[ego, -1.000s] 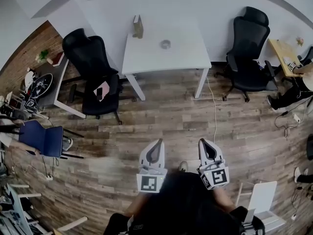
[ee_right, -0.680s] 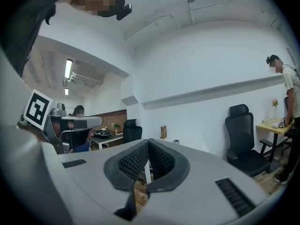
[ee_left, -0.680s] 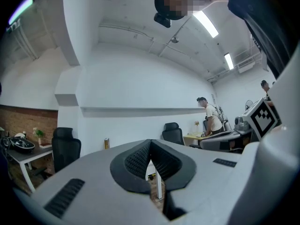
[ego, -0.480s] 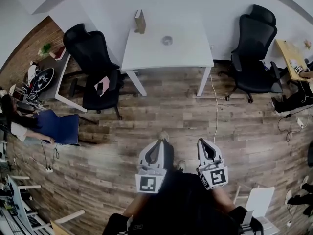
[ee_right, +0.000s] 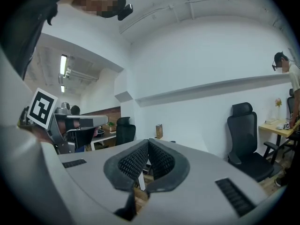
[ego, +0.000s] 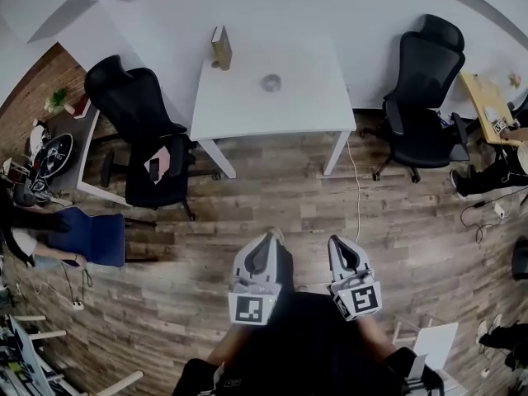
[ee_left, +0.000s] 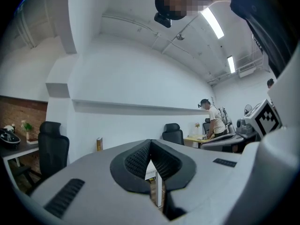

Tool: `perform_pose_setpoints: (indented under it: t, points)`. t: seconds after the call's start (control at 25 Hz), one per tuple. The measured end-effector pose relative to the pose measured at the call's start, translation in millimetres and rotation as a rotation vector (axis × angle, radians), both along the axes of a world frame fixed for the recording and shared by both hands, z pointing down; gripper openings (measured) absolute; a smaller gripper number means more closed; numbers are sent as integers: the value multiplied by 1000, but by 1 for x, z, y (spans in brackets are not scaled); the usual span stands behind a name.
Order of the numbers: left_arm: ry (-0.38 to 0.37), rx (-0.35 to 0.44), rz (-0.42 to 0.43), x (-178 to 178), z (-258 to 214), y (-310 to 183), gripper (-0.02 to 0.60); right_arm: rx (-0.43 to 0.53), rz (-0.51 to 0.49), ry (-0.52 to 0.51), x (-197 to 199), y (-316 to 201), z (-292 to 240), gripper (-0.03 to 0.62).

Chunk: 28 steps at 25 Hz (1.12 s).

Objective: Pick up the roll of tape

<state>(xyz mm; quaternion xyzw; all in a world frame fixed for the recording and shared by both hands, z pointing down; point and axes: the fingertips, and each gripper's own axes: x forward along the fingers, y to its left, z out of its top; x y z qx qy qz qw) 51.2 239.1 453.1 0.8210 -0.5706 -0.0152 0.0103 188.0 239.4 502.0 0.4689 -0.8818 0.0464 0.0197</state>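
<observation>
Far across the wood floor in the head view, the roll of tape (ego: 271, 82) is lying on the white table (ego: 247, 110), while the left gripper (ego: 268, 238) and right gripper (ego: 337, 241) are hovering near the person, well apart from it. In the left gripper view, the jaws are sitting clenched together on nothing, and ceiling lights (ee_left: 213, 22) are showing that the head view is missing. In the right gripper view, the jaws are likewise pressing shut, empty.

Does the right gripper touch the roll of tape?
Apart. The head view shows the right gripper over the floor, well short of the table where the roll of tape lies.
</observation>
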Motion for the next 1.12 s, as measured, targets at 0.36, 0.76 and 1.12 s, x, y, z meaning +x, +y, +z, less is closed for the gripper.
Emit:
perform_pose_setpoints:
  t: [0.36,0.76,1.12]
  points:
    - [27,31,34,-54,-24,-135,17,9,21,55,-51,-137,-15,8]
    - [56,-6,51,-107,-2,-234,17,-9,37,56,-109,-244,-5,8]
    - [34,-43,45,-133,21,-310,17,-63,-29,88,-145,-336,27,8]
